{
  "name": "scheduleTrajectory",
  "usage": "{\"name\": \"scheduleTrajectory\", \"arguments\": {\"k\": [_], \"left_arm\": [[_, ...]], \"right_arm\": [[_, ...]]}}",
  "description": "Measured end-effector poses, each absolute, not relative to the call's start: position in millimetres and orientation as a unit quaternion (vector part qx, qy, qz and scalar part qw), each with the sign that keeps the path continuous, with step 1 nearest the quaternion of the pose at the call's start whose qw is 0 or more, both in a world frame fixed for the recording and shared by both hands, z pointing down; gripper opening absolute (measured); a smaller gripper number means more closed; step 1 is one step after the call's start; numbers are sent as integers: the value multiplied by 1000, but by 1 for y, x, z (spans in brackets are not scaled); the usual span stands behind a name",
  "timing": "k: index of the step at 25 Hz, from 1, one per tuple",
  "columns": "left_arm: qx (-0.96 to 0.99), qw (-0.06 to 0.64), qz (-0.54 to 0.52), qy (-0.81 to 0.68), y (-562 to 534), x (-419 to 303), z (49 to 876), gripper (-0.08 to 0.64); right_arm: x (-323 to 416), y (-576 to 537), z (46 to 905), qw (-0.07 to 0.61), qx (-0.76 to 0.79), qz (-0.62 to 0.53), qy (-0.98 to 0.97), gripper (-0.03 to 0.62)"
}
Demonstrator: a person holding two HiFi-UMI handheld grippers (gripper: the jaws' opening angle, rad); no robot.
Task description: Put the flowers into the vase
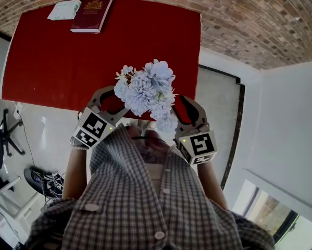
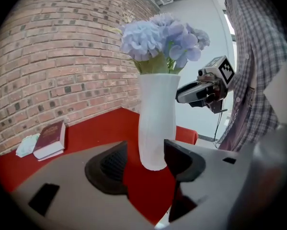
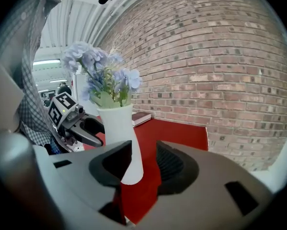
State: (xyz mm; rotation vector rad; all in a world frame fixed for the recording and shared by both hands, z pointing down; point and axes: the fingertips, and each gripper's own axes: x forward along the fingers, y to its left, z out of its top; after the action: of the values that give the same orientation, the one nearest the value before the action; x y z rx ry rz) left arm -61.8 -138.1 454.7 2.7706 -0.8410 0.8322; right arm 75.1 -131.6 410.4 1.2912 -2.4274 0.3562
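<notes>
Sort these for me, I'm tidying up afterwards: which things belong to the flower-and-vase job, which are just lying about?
Job: flowers, white vase holding them, left gripper and right gripper either side of it.
Lying about: dark red book, white packet beside it, at the far end of the red table.

head view: the flowers (image 1: 145, 90) hide the vase (image 2: 156, 123) whole, along with the tips of my left gripper (image 2: 145, 155) and right gripper (image 3: 143, 155). the crest on the book (image 1: 92, 13) is too small to read. gripper views: stems (image 2: 155, 66) vanish inside the vase; one jaw of each tong overlaps its lower side, so contact there cannot be told.
</notes>
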Motion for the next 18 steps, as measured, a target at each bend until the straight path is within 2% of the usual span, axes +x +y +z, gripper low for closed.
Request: {"name": "scheduleTrajectory", "arguments": {"k": [3, 6, 12, 18], "left_arm": [[911, 61, 260, -314, -147, -73, 446, 125], [910, 67, 232, -337, -153, -81, 434, 35], [904, 76, 194, -372, -163, -91, 414, 8], [904, 75, 218, -360, -157, -88, 417, 8]], "right_arm": [[82, -138, 408, 172, 483, 120, -850, 87], [91, -144, 403, 164, 512, 117, -835, 27], [98, -153, 387, 145, 530, 107, -829, 8], [99, -157, 383, 145, 533, 101, -827, 8]]}}
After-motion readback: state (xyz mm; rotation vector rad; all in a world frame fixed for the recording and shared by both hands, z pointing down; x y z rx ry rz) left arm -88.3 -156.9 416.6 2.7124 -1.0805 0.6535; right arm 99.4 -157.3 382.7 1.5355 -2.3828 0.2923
